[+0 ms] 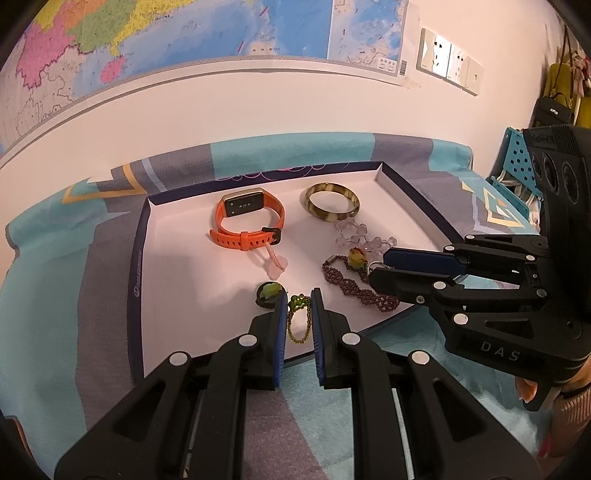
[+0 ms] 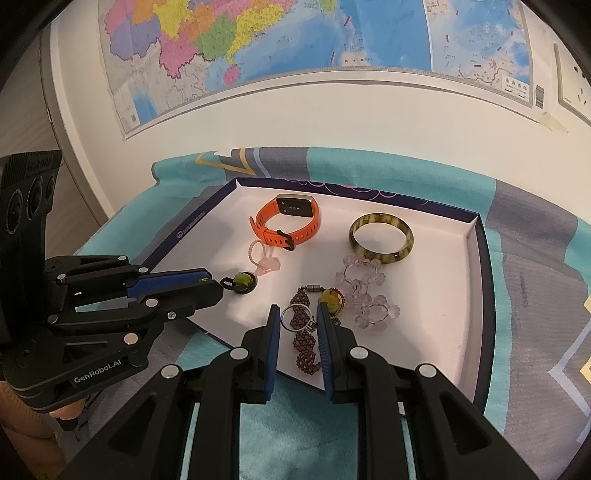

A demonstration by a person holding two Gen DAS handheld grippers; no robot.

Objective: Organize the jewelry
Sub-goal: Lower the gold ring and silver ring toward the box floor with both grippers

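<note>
Left gripper [image 1: 298, 295] fingers narrow, clamping green beaded ring [image 1: 297, 302], right gripper [image 2: 297, 312] fingers narrow, gripping silver ring [image 2: 295, 317], white tray [image 1: 177, 266] holding orange watch [image 1: 251, 219], far bangle [image 1: 331, 201].

Ahead of and above the left claw [image 1: 298, 295], a colourful paper wall map [image 1: 184, 33] hangs, with white plastic wall sockets [image 1: 450, 62] to its right. A teal-and-grey patterned cloth [image 1: 55, 277] spreads beneath the claw. A blue perforated plastic rack [image 1: 517, 162] stands far to its right.
</note>
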